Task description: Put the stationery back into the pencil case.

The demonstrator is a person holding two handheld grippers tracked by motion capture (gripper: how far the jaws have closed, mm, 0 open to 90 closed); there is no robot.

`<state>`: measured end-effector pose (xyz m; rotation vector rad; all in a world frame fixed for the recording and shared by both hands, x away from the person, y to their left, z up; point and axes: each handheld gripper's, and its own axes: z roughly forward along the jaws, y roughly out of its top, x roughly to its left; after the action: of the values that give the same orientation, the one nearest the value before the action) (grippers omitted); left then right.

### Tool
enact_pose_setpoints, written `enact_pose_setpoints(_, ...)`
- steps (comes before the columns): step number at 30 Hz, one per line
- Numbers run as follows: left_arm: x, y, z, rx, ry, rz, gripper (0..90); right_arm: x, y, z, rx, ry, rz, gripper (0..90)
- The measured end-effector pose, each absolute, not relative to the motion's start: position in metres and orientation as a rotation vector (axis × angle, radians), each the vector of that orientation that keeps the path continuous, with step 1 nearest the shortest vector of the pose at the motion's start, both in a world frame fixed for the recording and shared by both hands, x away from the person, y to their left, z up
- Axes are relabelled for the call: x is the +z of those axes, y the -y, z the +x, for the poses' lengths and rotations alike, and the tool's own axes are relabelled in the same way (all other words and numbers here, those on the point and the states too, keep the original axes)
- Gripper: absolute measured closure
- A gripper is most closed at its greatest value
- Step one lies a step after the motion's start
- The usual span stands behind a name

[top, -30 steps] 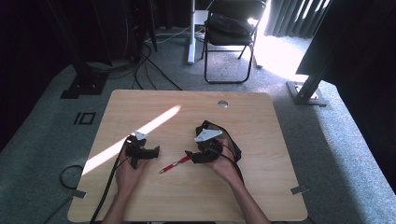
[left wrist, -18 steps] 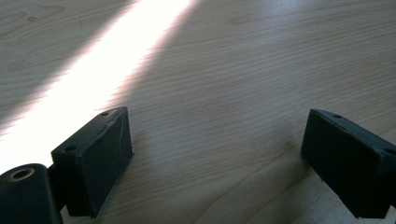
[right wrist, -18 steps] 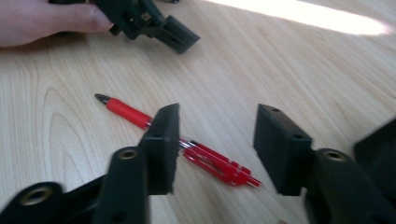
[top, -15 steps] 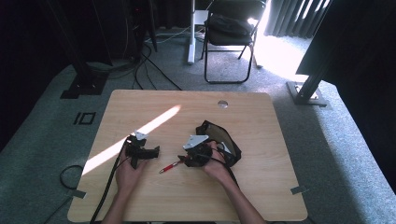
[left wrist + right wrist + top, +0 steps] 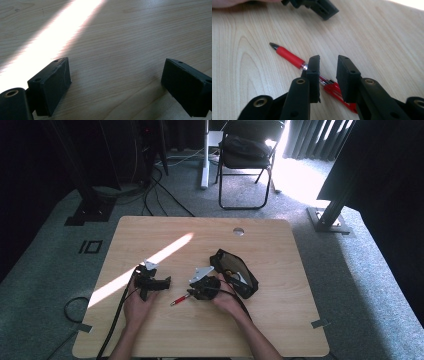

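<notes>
1. Wooden table [image 5: 280, 320], person at its near edge, forearms coming in from the bottom of the high view, a gripper in each hand.
2. Right gripper [image 5: 328, 68] is low over the table, near-centre, slightly toward the near edge; jaws have just been closing and now stand a narrow gap apart.
3. Red pen [image 5: 289, 57] lies flat on the table, dark tip pointing away from the gripper toward the left gripper's side; red grip section sticks out beyond the jaws.
4. The pen's clear barrel and red clip end run between and under the right jaws; the left-hand pad is right against the barrel. Cannot tell whether both pads press on it, gap still visible between them.
5. In the high view the pen [image 5: 178, 300] sits just left of the right gripper [image 5: 191, 293], between the two hands.
6. Left gripper [image 5: 167, 281] rests left of centre, beside the sunlit stripe [image 5: 150, 262]; jaws spread wide, bare wood between them.
7. Black pouch [image 5: 235, 272], lying open, just behind the right hand [image 5: 225, 297], toward the table's right half.
8. Round cable hole [image 5: 238, 231] near the far edge.
</notes>
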<state>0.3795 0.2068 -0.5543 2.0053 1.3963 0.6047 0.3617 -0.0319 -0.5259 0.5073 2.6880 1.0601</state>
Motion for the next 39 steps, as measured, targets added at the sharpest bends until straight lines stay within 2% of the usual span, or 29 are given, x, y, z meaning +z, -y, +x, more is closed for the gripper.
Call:
enact_pose_setpoints(7,-0.554,-0.207,0.38,0.605,-1.397,2.002,8.9,-0.533,0.024,0.362,1.03,-2.746,0.459,71.5)
enact_pose_setpoints(15,-0.554,-0.207,0.379,0.605,-1.397,2.002,8.9,-0.538,0.023,0.362,0.979,-2.759,0.482,79.0)
enact_pose_setpoints(39,-0.554,-0.207,0.379,0.605,-1.397,2.004,8.9,-0.539,0.046,0.354,0.945,-2.743,0.609,78.9)
